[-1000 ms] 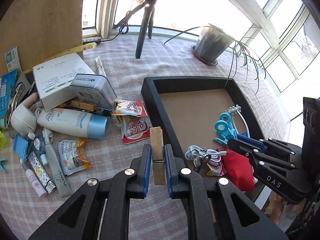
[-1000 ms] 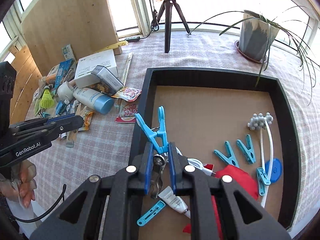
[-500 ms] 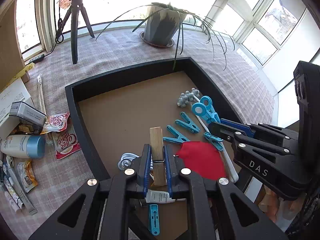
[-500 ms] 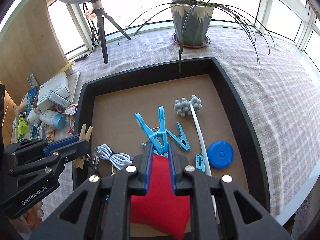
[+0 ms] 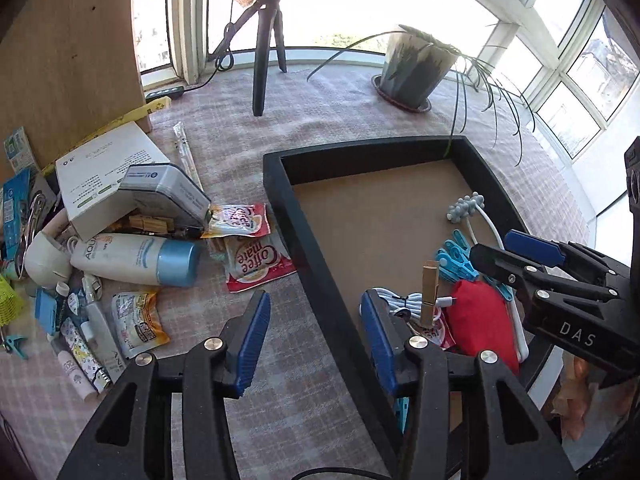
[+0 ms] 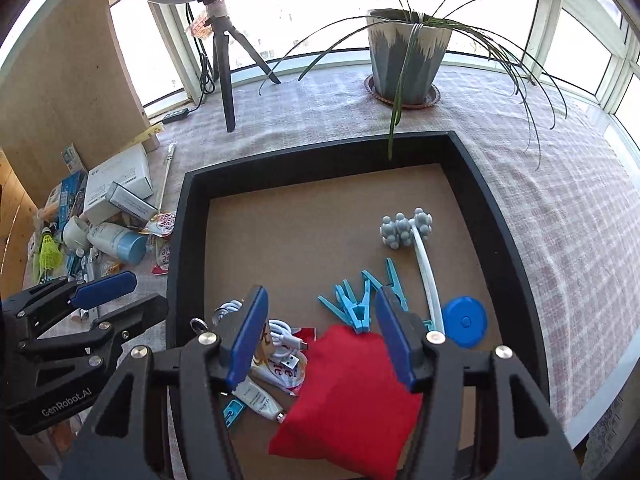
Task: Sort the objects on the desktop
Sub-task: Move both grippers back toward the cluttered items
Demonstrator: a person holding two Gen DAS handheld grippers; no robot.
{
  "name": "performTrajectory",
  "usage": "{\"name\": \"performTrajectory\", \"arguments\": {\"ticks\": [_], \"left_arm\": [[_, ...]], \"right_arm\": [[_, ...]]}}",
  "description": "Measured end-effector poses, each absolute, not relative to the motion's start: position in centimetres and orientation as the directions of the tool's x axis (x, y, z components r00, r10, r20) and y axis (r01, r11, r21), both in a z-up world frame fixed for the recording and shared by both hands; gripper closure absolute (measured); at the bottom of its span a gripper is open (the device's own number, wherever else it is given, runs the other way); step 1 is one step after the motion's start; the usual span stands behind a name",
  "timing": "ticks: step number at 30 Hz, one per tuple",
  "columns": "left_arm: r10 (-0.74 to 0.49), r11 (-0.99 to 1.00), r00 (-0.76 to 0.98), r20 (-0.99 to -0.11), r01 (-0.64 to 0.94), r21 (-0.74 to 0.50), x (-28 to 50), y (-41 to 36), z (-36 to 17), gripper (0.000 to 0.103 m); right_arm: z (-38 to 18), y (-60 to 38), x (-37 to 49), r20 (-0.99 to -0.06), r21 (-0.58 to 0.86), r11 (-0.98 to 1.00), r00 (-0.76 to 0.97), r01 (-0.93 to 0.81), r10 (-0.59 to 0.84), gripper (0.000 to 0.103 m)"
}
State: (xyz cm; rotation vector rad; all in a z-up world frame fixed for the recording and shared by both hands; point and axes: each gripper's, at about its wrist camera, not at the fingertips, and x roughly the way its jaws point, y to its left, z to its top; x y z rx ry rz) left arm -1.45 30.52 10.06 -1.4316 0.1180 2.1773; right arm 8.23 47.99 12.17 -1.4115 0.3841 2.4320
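The counter (image 6: pixel 560 208) carries a black tray (image 6: pixel 496 216), with loose clutter to its left. Inside the tray lie a red pouch (image 6: pixel 352 392), a white cable (image 6: pixel 280 330), blue clothespins (image 6: pixel 356 308) and a blue disc (image 6: pixel 466 322). A wooden clothespin (image 5: pixel 429 294) stands tilted against the cable, free of both tools. The left tongs (image 5: pixel 316 340) are opening, straddling the tray wall with nothing between. The right tongs (image 6: pixel 320 336) are opening above the pouch, gripping nothing.
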Motion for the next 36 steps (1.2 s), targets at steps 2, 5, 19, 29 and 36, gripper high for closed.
{"name": "performTrajectory", "arguments": {"ticks": [2, 5, 19, 29, 36], "left_arm": [[0.358, -0.883, -0.313, -0.88, -0.419, -0.211, -2.2, 27.9, 9.7, 0.058], [0.311, -0.917, -0.331, -0.891, -0.35, -0.19, -2.9, 24.0, 8.9, 0.058], [0.216, -0.975, -0.343, -0.914, -0.021, -0.223, -5.3, 9.6, 5.3, 0.059], [0.239, -0.964, -0.303, -0.922, 0.039, -0.263, -5.9, 8.1, 3.1, 0.06], [0.232, -0.967, -0.283, -0.931, 0.038, -0.253, -6.0, 8.3, 1.8, 0.063]], "right_arm": [[12.3, 46.5, 7.2, -0.871, 0.087, -0.933, -0.481, -0.349, 0.099, 0.048], [12.5, 44.0, 5.5, -0.868, 0.101, -0.954, -0.494, -0.281, 0.053, 0.048], [10.3, 33.0, -1.5, -0.89, 0.179, -0.983, -0.429, -0.027, -0.151, 0.048], [6.3, 29.2, -5.6, -0.914, 0.264, -0.964, -0.325, -0.021, -0.243, 0.048], [4.6, 28.5, -7.1, -0.924, 0.273, -0.961, -0.287, -0.039, -0.251, 0.048]]}}
